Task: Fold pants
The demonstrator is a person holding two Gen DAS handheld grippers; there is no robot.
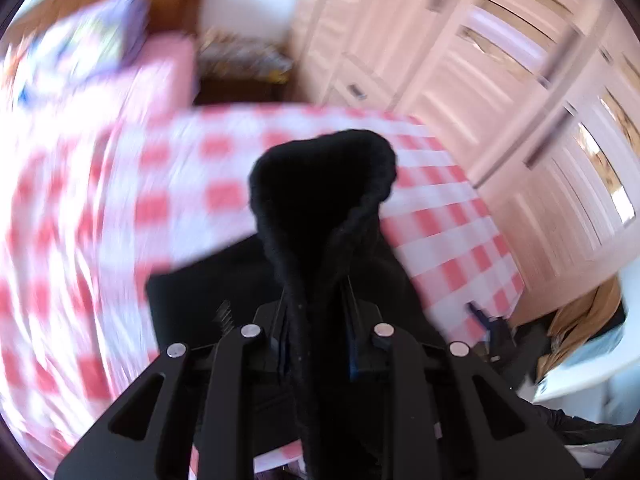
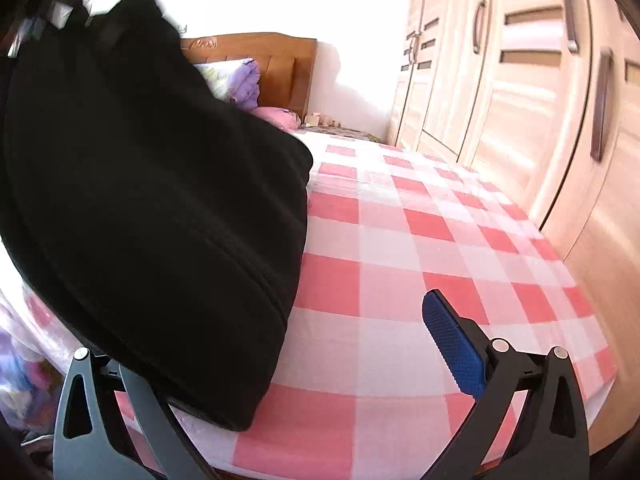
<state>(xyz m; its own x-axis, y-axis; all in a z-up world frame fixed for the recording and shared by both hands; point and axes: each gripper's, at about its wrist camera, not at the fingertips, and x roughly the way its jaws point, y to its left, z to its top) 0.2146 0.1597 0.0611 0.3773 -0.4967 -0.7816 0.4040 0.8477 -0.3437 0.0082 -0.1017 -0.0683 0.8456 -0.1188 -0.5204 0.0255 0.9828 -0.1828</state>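
Left claw (image 1: pixel 320 320) pinches the pants (image 2: pixel 152 200), which hang at ten o'clock from the wide, empty right claw (image 2: pixel 304 364) over the bed (image 2: pixel 400 240)

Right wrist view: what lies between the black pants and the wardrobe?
Only bare red-and-white checked bedsheet lies between the black pants and the wardrobe, with the right gripper open over it.

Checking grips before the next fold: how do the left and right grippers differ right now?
The left gripper has its jaws nearly together, clamped on a bunched edge of the black pants; the right gripper has its jaws spread wide and clamps nothing. The left lifts cloth off the checked bedsheet; beside the right, the pants only drape over one finger. Both have blue pads.
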